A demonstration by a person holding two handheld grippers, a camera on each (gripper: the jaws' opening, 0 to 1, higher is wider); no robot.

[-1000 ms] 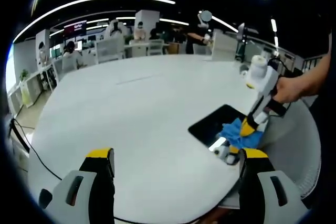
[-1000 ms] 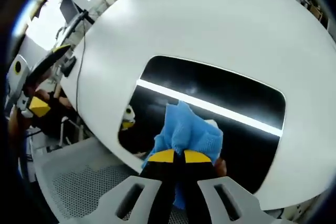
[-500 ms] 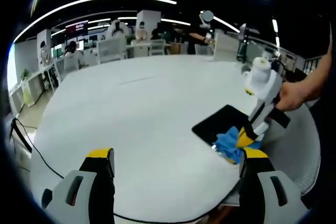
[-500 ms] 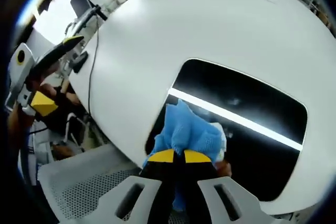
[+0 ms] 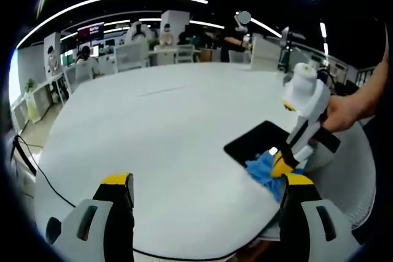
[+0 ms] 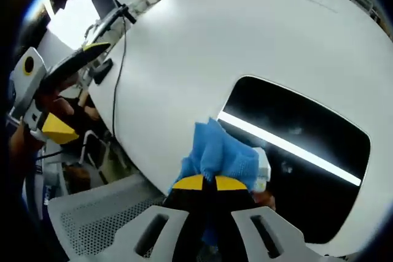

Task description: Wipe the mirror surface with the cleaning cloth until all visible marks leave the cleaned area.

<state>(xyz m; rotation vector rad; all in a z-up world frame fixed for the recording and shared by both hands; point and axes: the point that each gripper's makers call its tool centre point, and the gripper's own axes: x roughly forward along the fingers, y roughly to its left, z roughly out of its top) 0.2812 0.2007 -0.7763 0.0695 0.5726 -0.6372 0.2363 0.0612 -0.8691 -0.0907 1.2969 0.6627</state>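
Cloth comes first, nearest the lens in the right gripper view: a bright blue fuzzy cleaning cloth bunched up and pinched between the pressed-together yellow-tipped jaws of the right tool. It presses down at the near corner of the dark rectangular mirror, lapping over the mirror's edge onto the round white tabletop. The mirror lies flat close to the tabletop's near rim, and a bright strip of reflected ceiling light runs across its face beyond the cloth.

Wiping looks to be under way rather than finished. The cloth covers only the near corner of the mirror, so most of the glass lies beyond it. A few faint pale specks sit on the dark surface just past the light strip; whether these are marks or reflections cannot be told. Judging from that, more passes over the far part of the mirror are probably still needed.

In the left gripper view, the left tool hangs above the tabletop with its jaws spread wide and nothing between them. To the right of them, the mirror appears small and dark, with the cloth at its nearer end and the right tool angled down onto it, a person's hand gripping the handle. This view gives the whole tabletop and, far behind the mirror, an office with desks and people. The right gripper view instead gives the mirror's surface close up, plus a grey perforated chair seat below the tabletop's rim.
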